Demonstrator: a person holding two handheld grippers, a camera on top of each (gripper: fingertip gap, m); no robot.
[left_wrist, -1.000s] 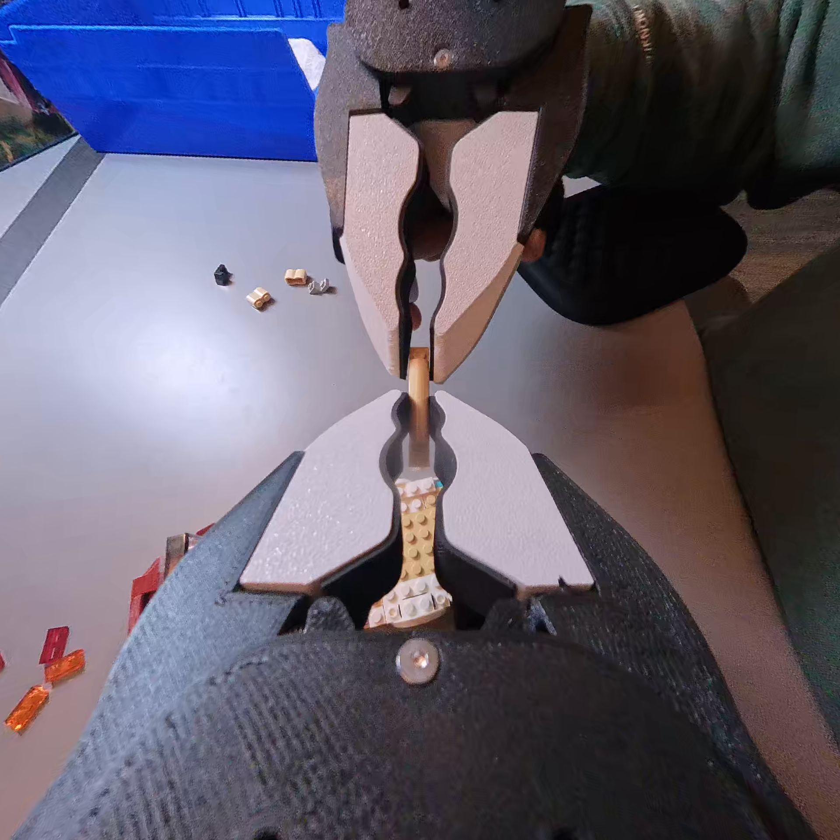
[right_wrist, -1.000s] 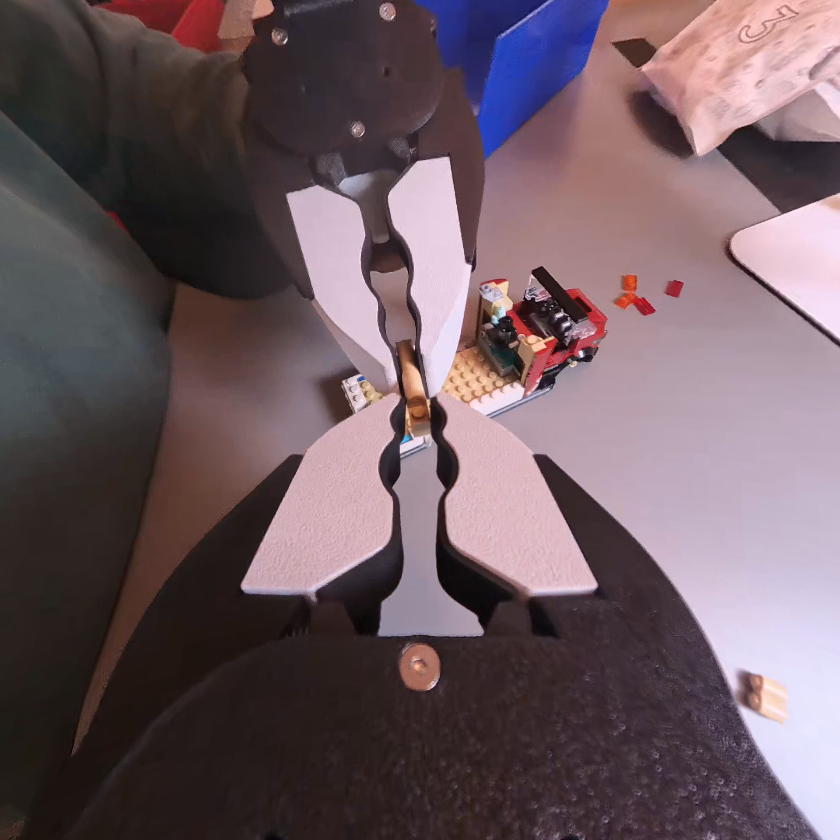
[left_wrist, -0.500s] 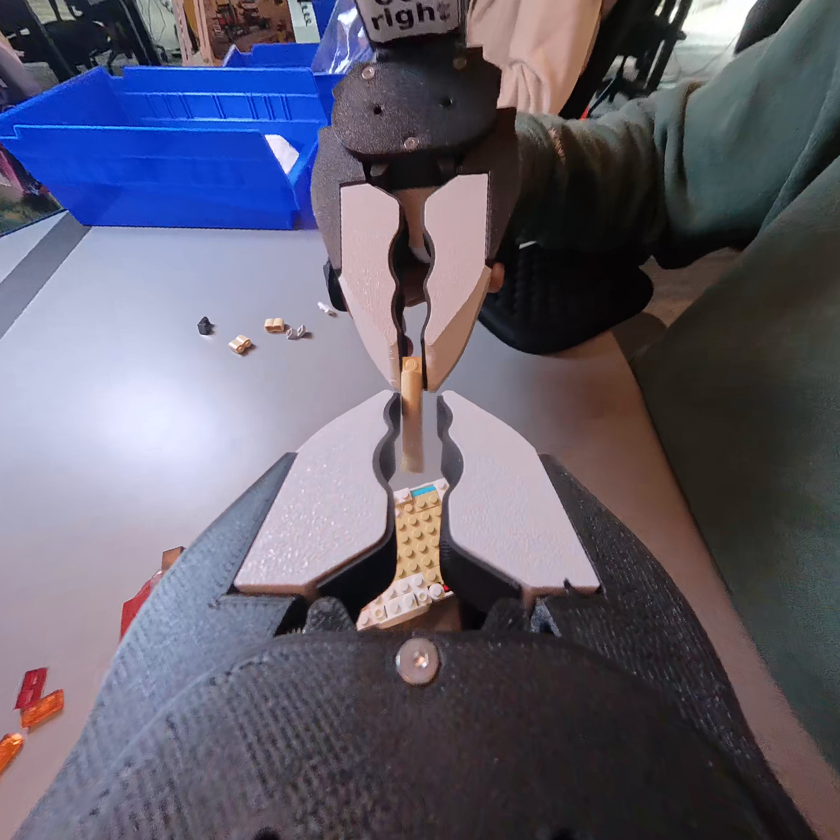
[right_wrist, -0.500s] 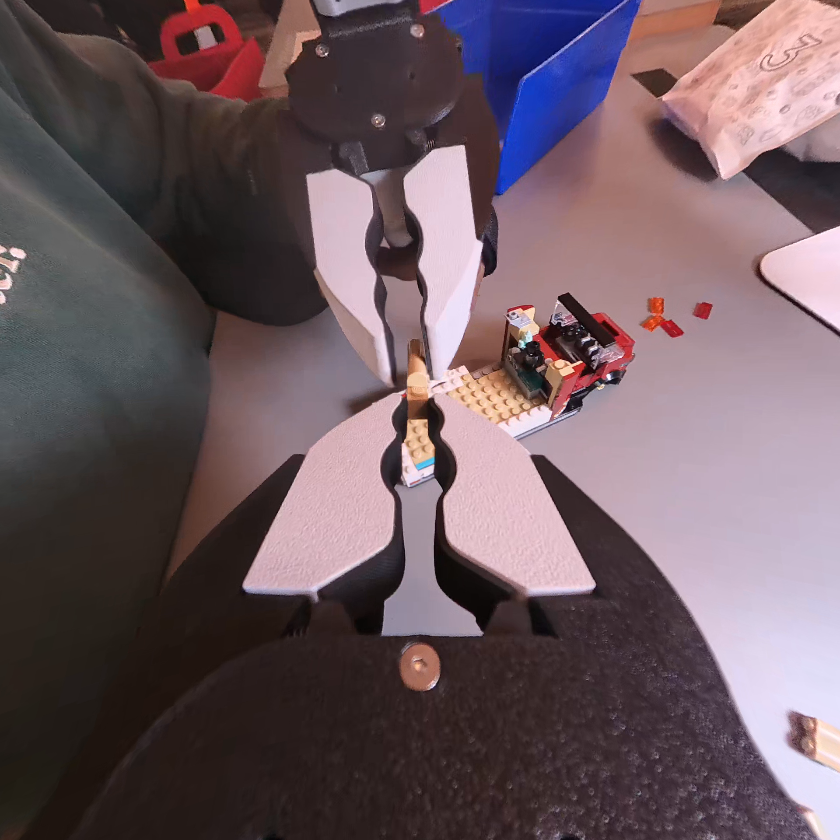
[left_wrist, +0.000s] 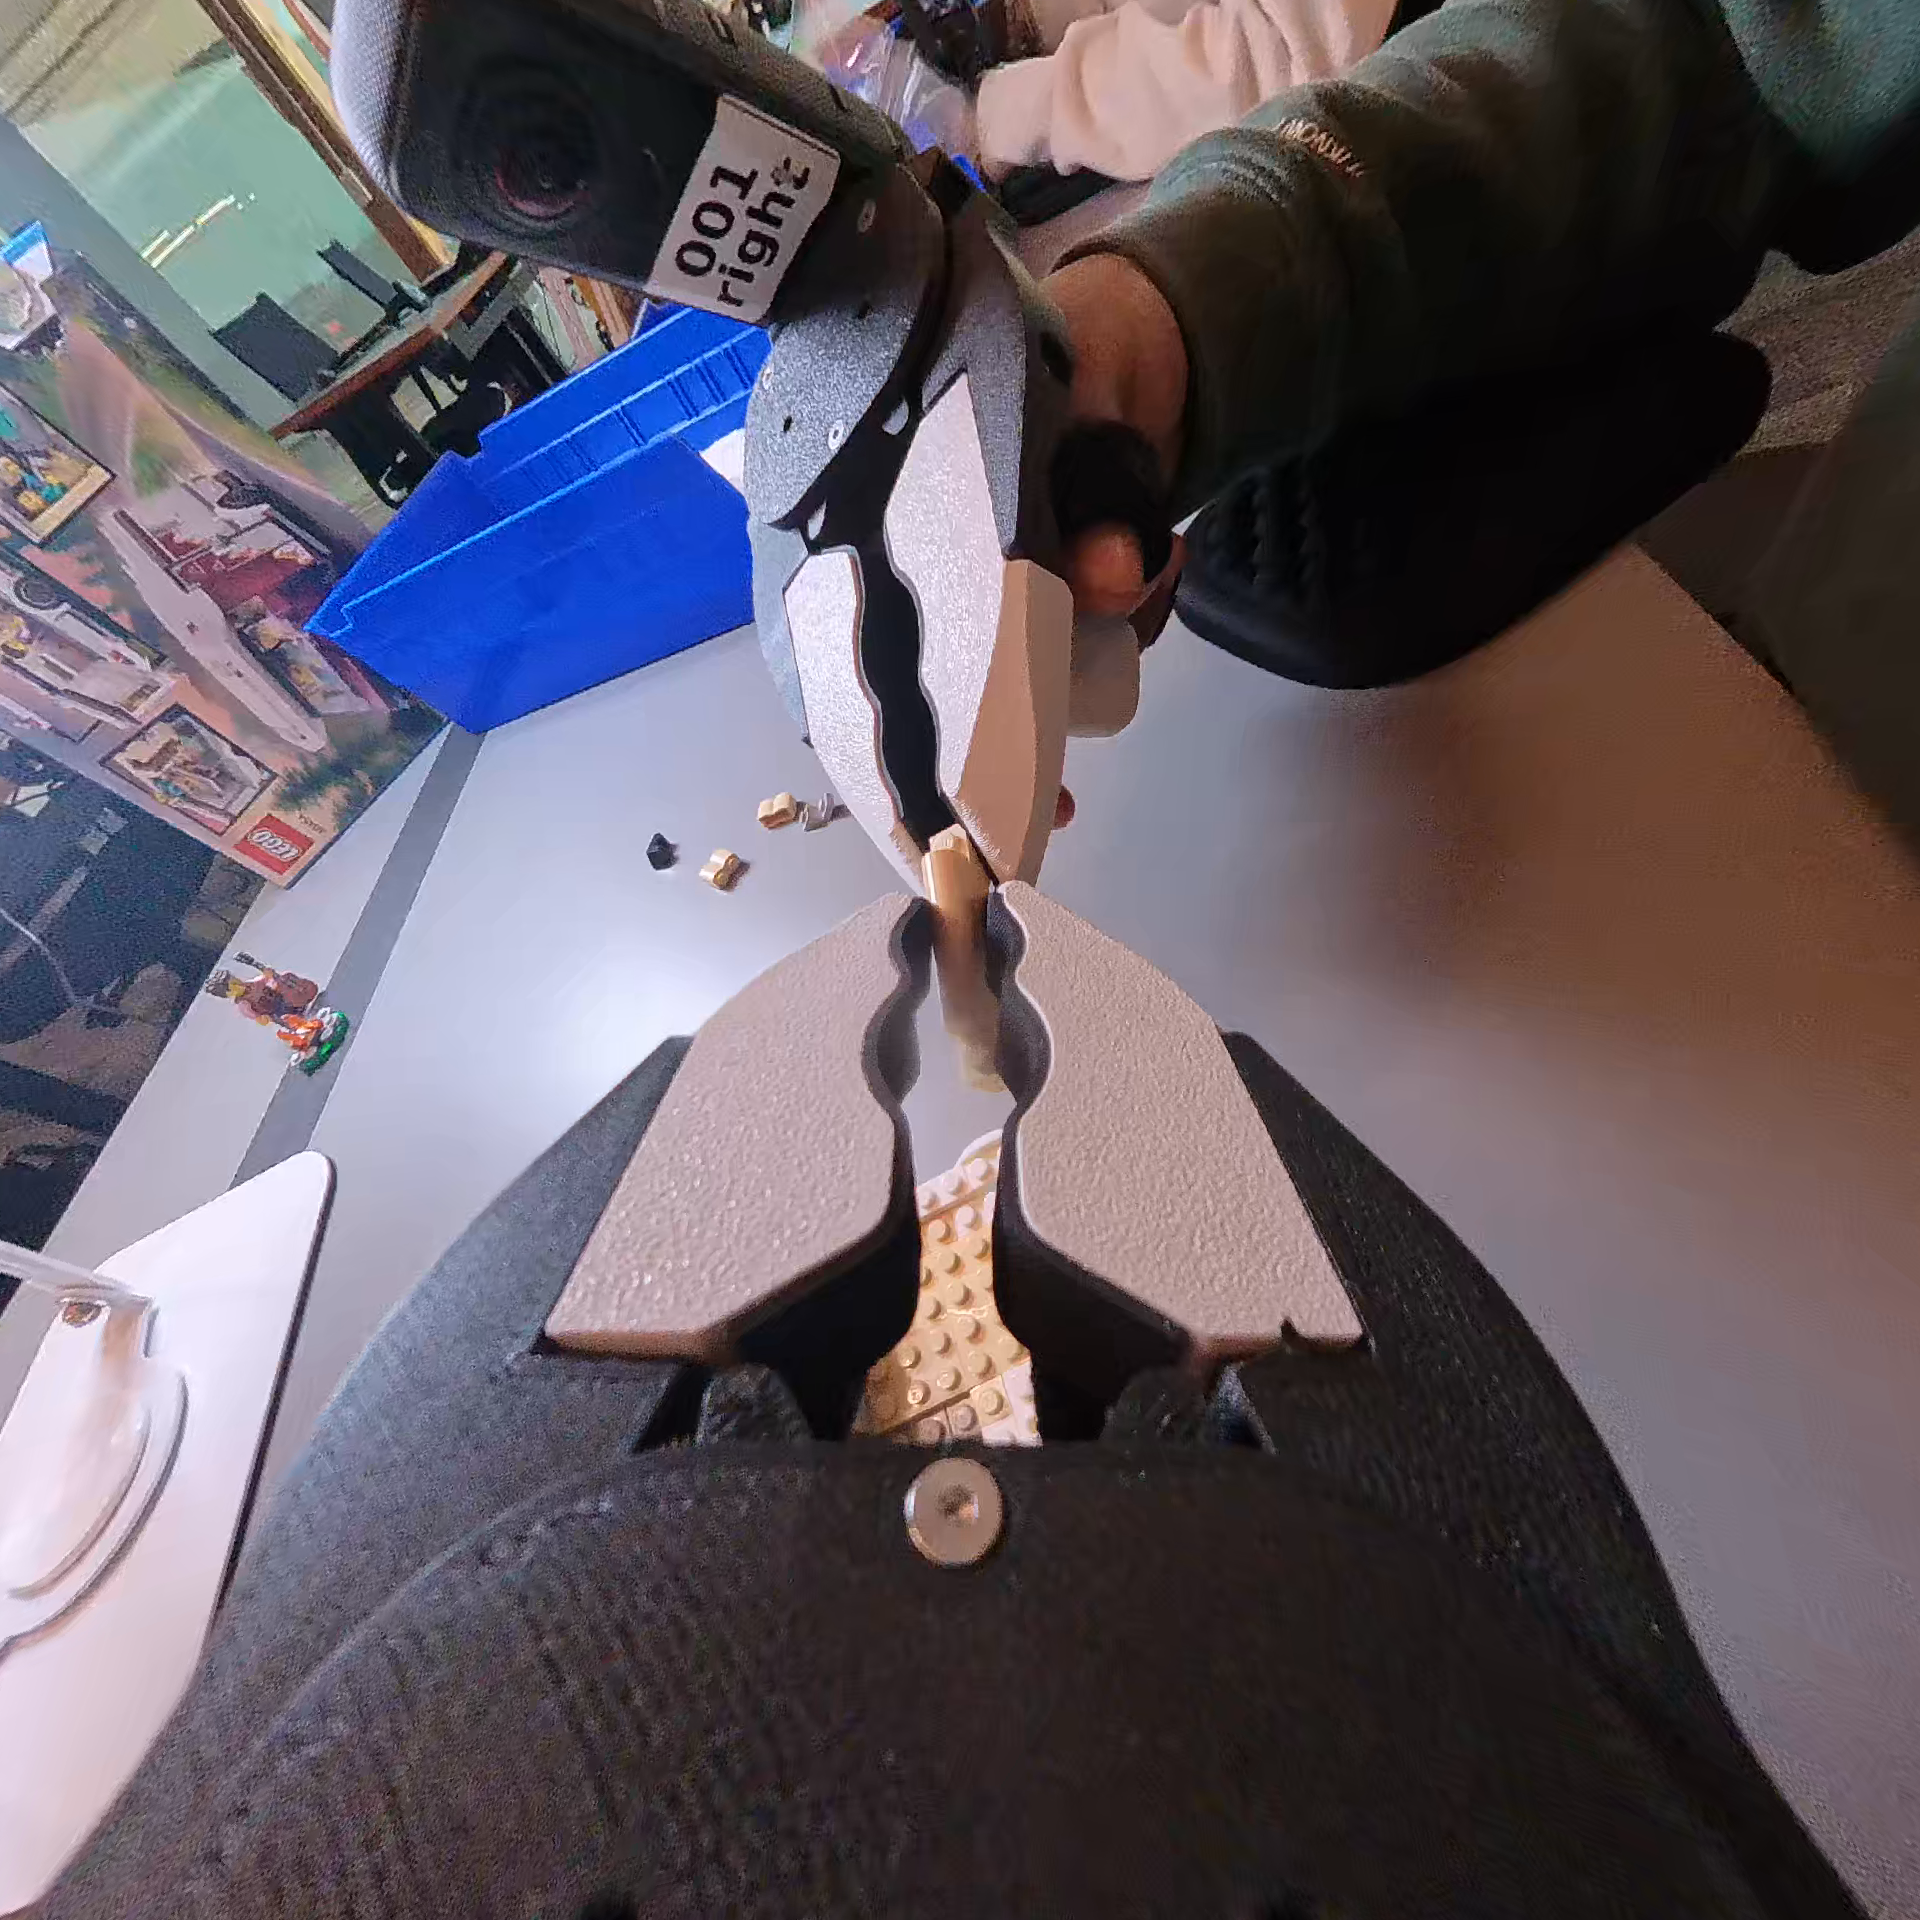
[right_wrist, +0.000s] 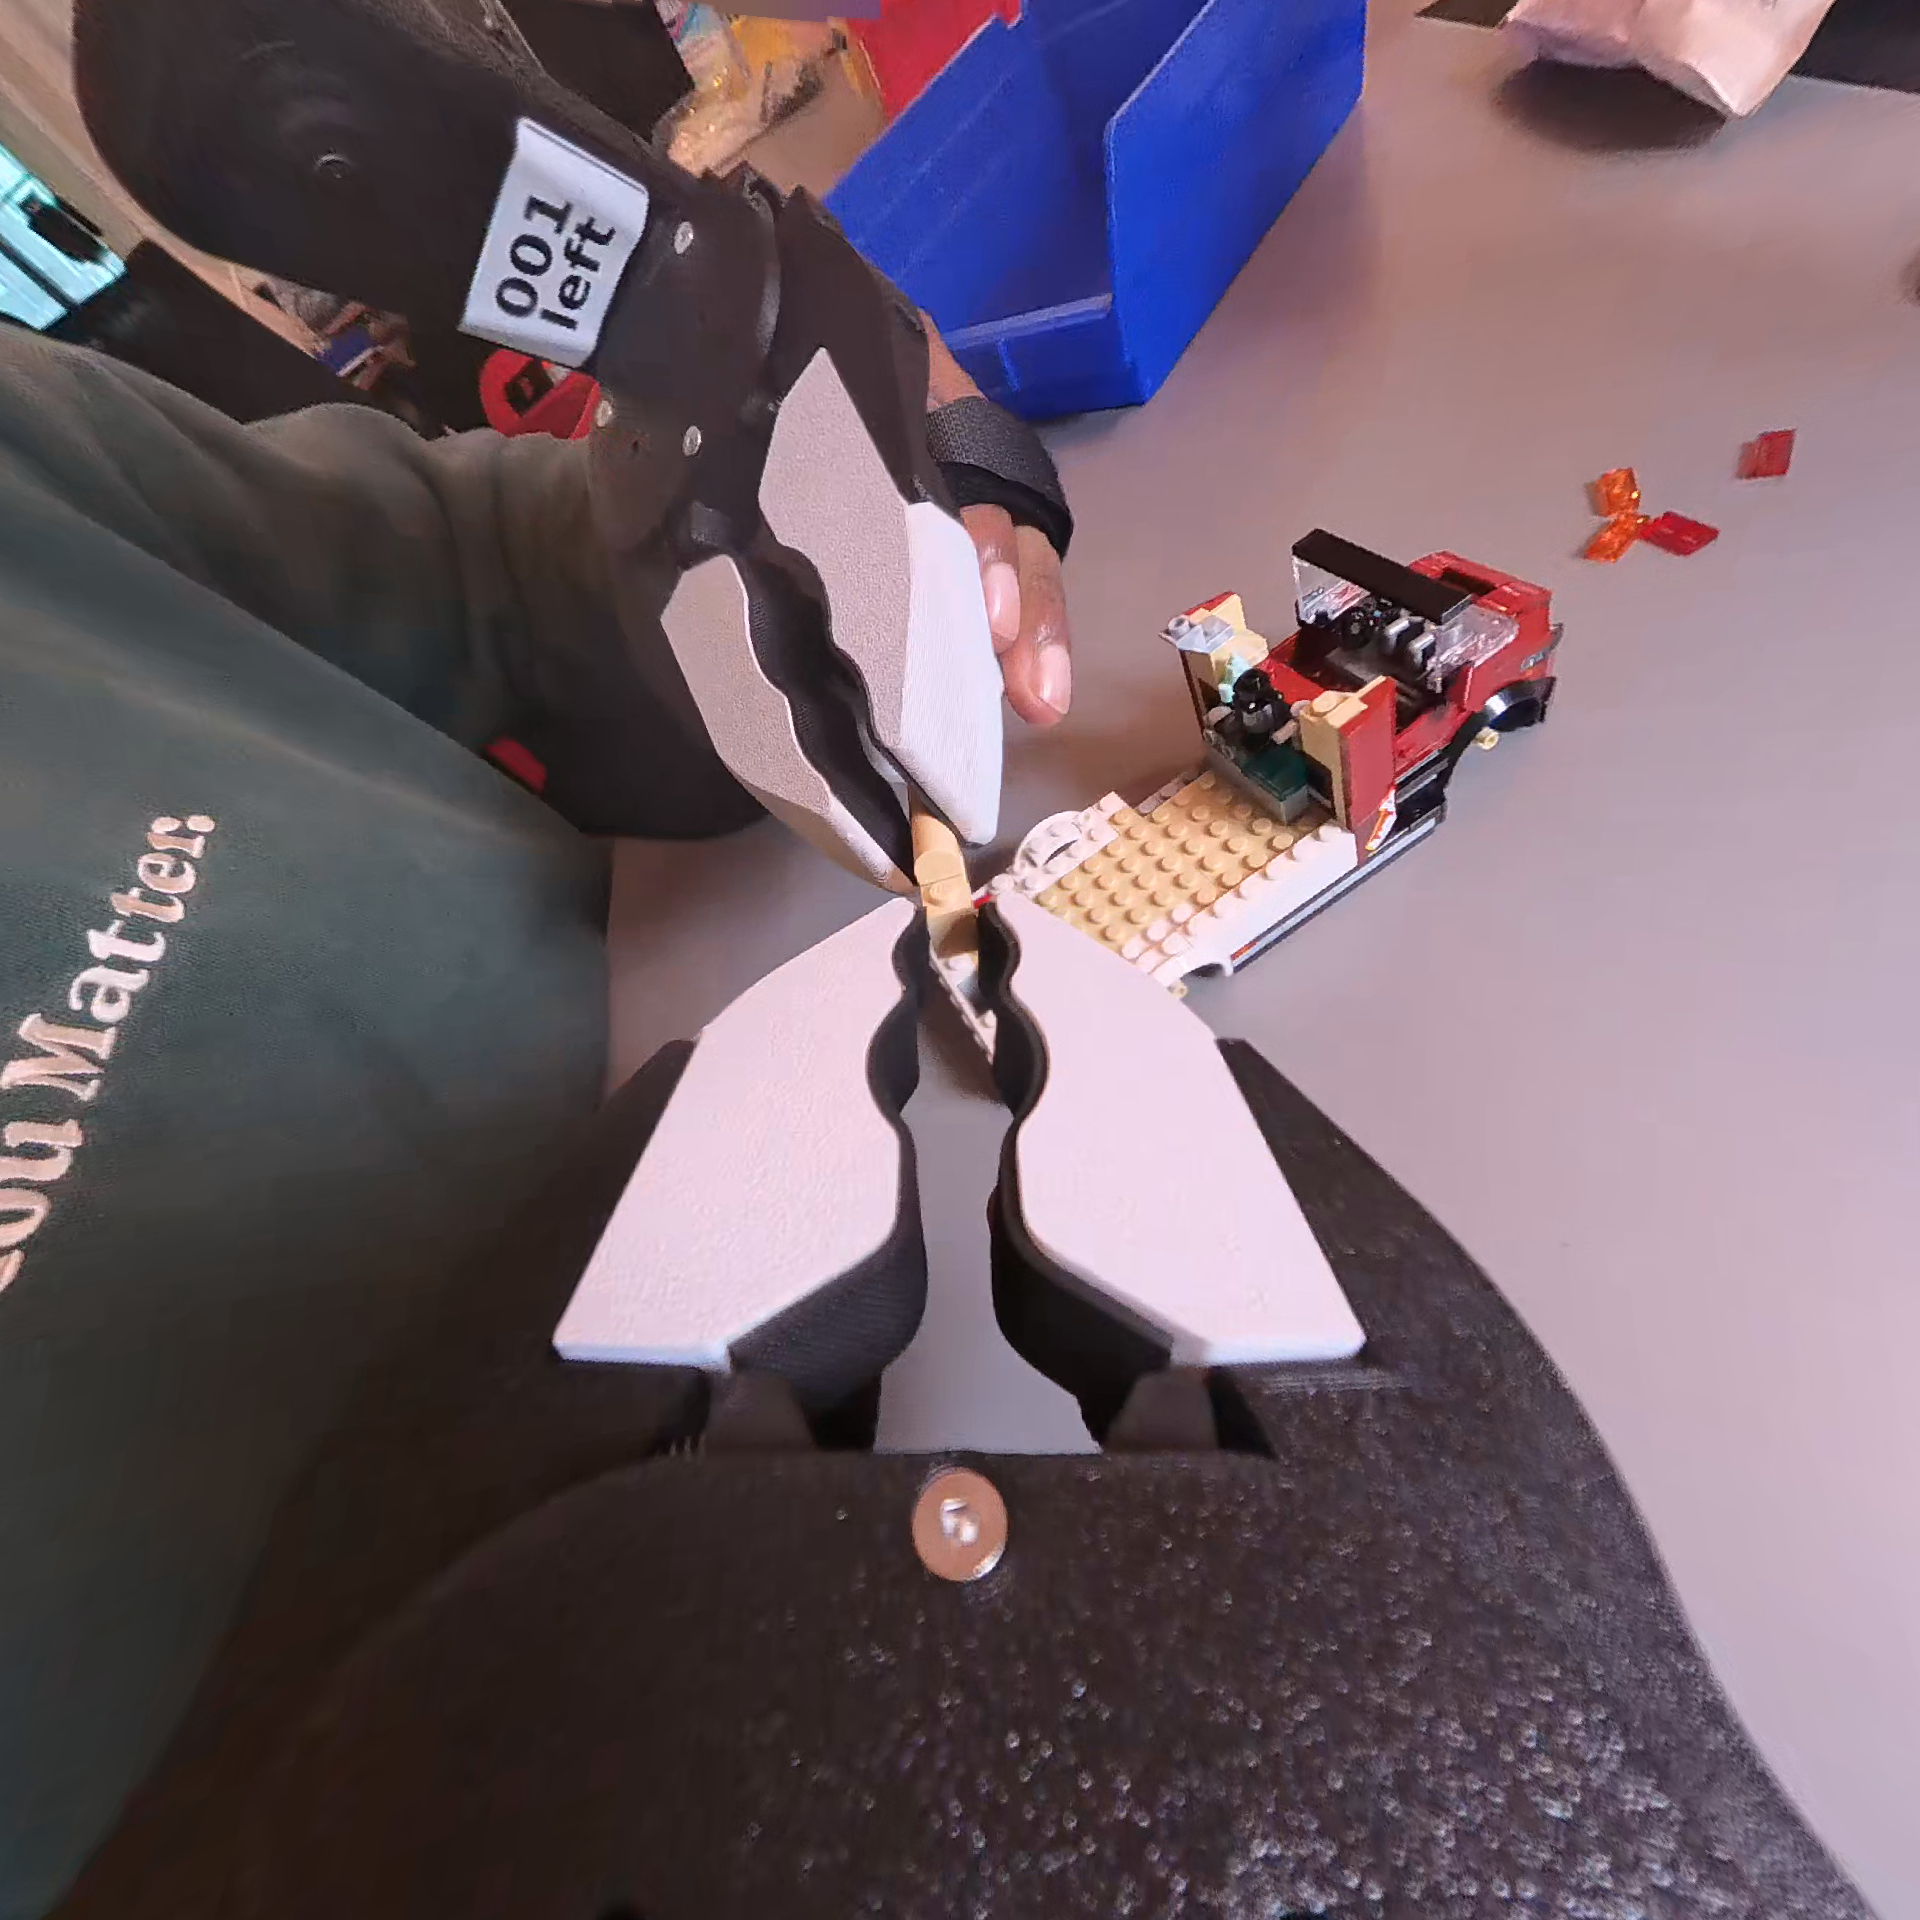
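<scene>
A long tan brick piece hangs in the air between my two grippers, which meet tip to tip. My left gripper is shut on its near end. My right gripper comes down from above and grips its far end. In the right wrist view my right gripper pinches the studded end of the tan piece, and my left gripper holds the other end from the upper left. A part-built brick truck with a tan studded bed and a red cab stands on the grey table just below and to the right.
A blue bin stands at the back and also shows in the right wrist view. Small tan and black loose pieces lie on the table. Orange and red pieces lie beyond the truck. A white board is at the left. A green sleeve fills the left. Less than 4 cm separates the two grippers' tips.
Both grippers lifted and tilted together with the tan piece. My left fingers loosened around it half a second ago and have closed on it again. My right gripper kept its hold.
</scene>
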